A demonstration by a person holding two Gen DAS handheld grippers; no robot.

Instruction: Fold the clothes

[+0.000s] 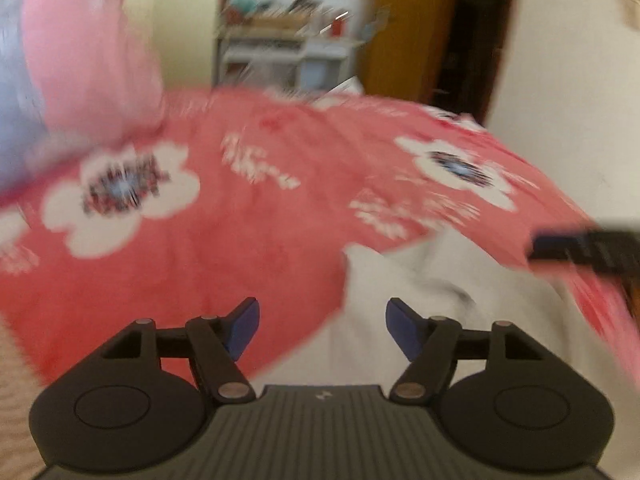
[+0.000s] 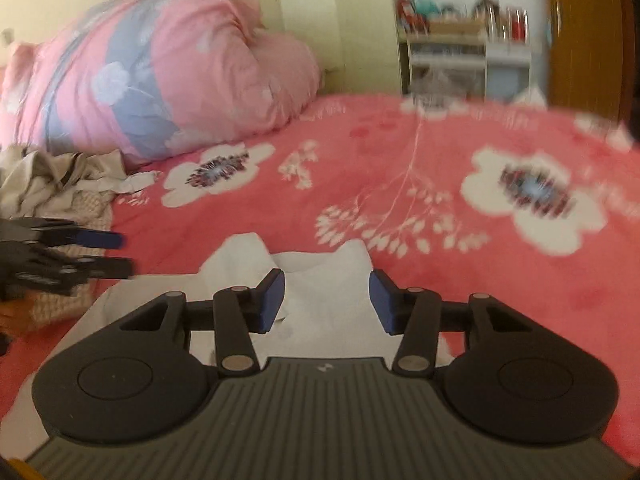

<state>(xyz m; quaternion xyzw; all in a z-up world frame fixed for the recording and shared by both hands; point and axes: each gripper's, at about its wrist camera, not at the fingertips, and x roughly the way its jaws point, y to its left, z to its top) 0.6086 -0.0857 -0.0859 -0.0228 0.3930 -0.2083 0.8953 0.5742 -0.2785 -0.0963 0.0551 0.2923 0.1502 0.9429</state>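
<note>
Right wrist view, left to right: unfolded clothes pile (image 2: 60, 184) at left edge awaiting work, left gripper (image 2: 120, 254) empty with jaws apart, white garment (image 2: 320, 304) flat at lower centre, seemingly partly folded, under the released, open right gripper (image 2: 327, 300) on the bed (image 2: 500, 272).

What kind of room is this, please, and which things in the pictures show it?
Most likely a bedroom in a home. A wide bed covered by a red sheet with white flowers fills the view, a bundled pink and grey-blue quilt lies at its far end, and a cluttered white shelf unit stands against the wall.
</note>
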